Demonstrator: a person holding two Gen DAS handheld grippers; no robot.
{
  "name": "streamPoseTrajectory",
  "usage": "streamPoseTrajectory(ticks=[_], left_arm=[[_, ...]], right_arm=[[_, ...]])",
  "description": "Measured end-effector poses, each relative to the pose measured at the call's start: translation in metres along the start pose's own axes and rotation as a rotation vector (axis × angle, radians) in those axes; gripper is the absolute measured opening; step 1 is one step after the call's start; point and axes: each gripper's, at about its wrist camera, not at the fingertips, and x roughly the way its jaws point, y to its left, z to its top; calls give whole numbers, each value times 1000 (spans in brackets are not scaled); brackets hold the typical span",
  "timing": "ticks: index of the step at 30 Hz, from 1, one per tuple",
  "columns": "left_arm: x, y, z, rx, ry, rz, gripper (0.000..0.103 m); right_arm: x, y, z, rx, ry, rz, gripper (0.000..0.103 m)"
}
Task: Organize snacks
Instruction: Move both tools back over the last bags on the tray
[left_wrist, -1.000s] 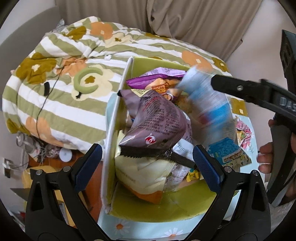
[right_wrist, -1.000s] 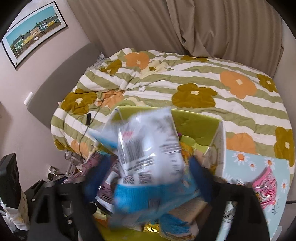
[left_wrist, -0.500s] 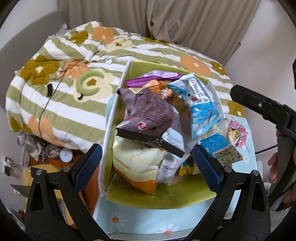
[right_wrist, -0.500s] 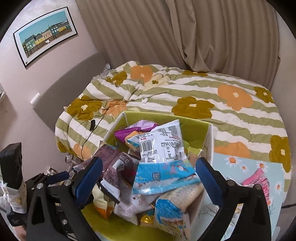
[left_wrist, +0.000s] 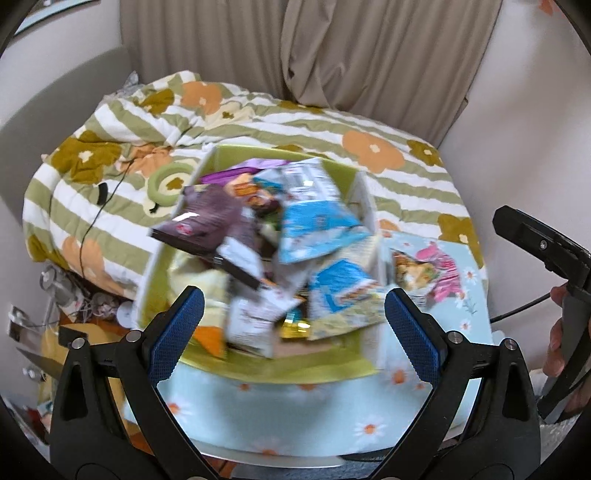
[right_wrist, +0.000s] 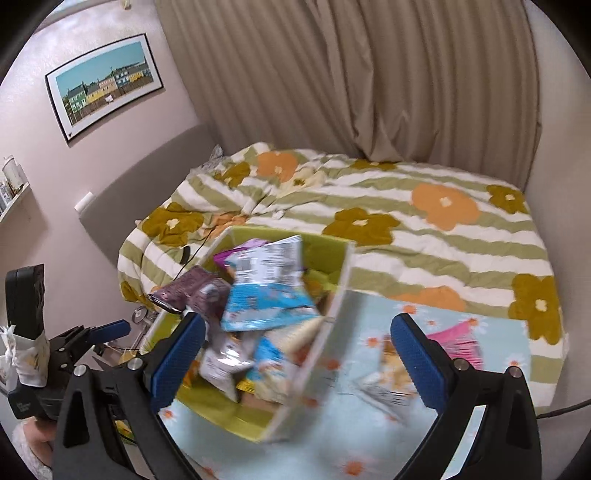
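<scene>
Though blurred, picture (right_wrist: 105, 83) likely right-view only

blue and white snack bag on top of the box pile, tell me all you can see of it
The blue and white snack bag is a glossy, crinkled pouch: white upper part with black print and a barcode, light blue lower part. It lies tilted on top of the other snacks in the green-lined box, leaning against a purple bag. Neither gripper touches it.

Both wrist views angled down, sharing snack box (left_wrist: 255, 369).
</scene>
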Motion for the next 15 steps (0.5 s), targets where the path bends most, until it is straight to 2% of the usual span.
streamPoseTrajectory(ticks=[8, 15], left_arm=[[-7, -97, -22, 25, -29, -4, 98], [6, -173, -43, 65, -17, 12, 98]], right_arm=[[-53, -79, -14, -1, -12, -23, 100], [-73, -151, -25, 24, 6, -27, 100]])
